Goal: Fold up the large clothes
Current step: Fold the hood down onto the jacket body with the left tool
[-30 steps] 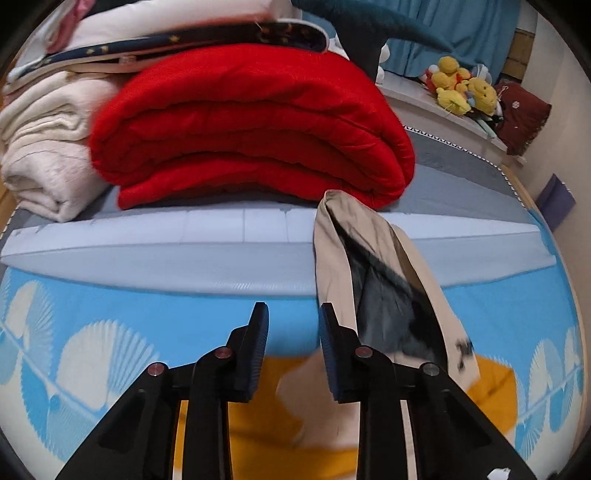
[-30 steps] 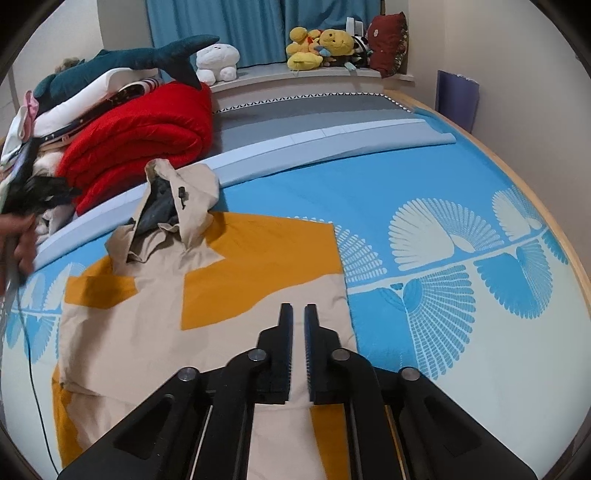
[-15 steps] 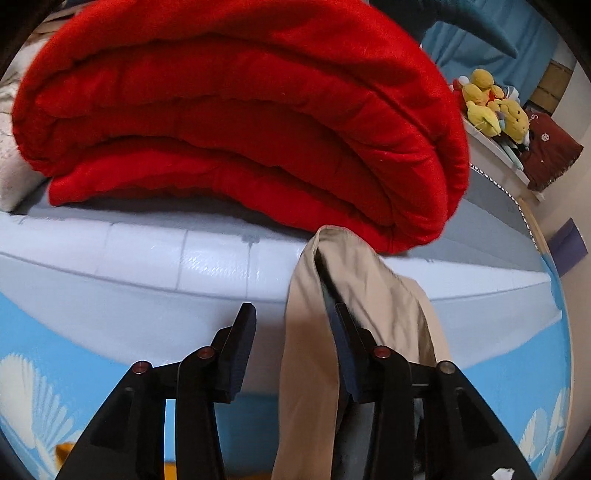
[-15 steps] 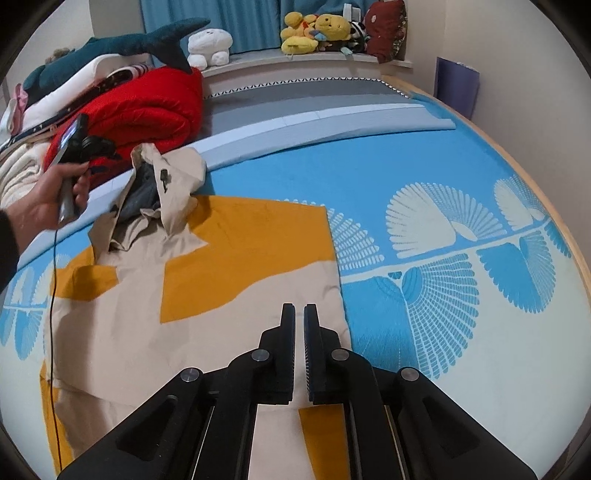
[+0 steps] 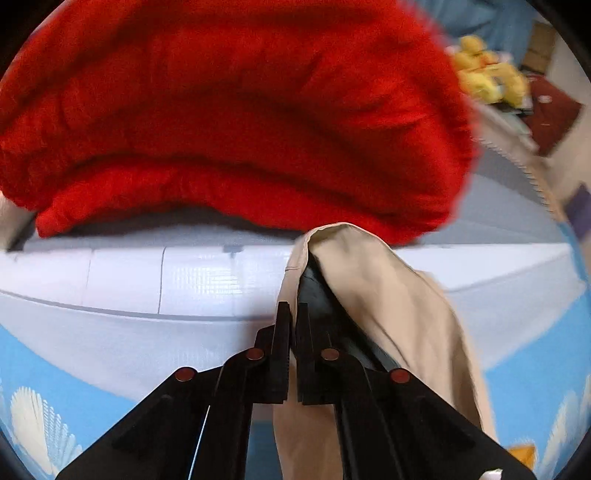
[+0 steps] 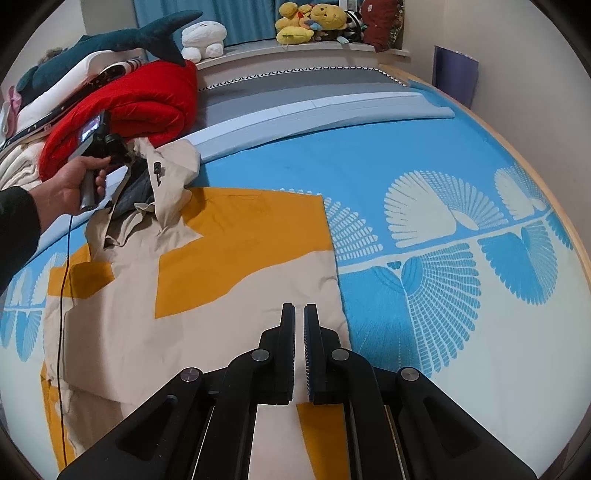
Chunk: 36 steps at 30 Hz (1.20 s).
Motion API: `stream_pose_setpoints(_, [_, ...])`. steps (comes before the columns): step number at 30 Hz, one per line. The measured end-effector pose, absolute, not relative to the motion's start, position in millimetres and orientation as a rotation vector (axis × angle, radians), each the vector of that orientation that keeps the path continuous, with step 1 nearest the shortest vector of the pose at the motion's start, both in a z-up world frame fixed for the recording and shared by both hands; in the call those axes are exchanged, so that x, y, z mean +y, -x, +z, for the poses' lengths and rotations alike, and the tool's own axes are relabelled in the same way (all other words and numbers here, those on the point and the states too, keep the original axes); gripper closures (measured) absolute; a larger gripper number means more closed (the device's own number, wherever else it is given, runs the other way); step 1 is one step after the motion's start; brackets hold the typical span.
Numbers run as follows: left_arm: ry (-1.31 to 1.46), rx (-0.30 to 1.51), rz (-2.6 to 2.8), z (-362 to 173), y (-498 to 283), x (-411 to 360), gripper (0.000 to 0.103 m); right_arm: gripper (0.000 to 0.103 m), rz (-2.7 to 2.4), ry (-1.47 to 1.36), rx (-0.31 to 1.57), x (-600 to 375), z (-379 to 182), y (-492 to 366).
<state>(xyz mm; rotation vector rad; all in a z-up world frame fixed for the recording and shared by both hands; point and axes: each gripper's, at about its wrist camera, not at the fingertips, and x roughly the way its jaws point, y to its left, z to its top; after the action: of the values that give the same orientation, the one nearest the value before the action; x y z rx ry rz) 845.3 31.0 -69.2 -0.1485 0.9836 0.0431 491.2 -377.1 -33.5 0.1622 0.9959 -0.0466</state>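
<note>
Blue bedding with a white fan pattern (image 6: 436,206) covers the bed that serves as my work surface. Along its far side runs a pale grey bolster (image 6: 325,110), and behind that sit a rolled red quilt (image 5: 236,110), a plush shark (image 6: 122,38) and yellow soft toys (image 6: 314,18) on the ledge.

Task item: a beige-and-orange hooded jacket (image 6: 207,280), lying flat on the bedding with its hood (image 5: 373,295) raised toward the red quilt. The hood lining is dark.

My left tongs (image 5: 292,317) are clamped on the hood's left edge: the beige fabric passes between the two fingers, which stand nearly together. In the right wrist view, my left hand (image 6: 74,184) holds that tool's handle at the hood, just in front of the red quilt, and a thin cable trails down over the jacket.

My right tongs (image 6: 299,314) hover above the jacket's lower body. The fingers stand close together with a narrow gap and nothing between them.
</note>
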Motion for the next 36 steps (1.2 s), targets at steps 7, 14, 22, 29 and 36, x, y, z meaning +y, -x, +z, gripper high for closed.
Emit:
stream_pose_setpoints(7, [0.001, 0.866, -0.187, 22.0, -711.1, -5.1, 0.103, 0.097, -0.035, -0.216, 0.911, -384.0, 3.0, -480.4])
stream_pose_setpoints(14, [-0.228, 0.738, -0.388, 62.5, -511.3, -52.9, 0.103, 0.097, 0.036, -0.279, 0.846, -386.5, 33.2, -458.5])
stream_pose_setpoints(22, [-0.158, 1.198, -0.305, -37.2, -364.3, -7.7, 0.090, 0.059, 0.150, -0.431, 0.799, -378.7, 41.9, -445.4])
stream_pose_setpoints(29, [0.375, 1.157, -0.099, -49.8, -398.7, 56.9, 0.081, 0.057, 0.241, -0.485, 0.966, -339.0, -6.3, -468.6])
stream_pose_setpoints(36, [0.599, 1.185, -0.107, -88.6, -433.0, 71.8, 0.070, 0.057, 0.228, -0.521, 1.117, -309.8, -72.4, -505.0])
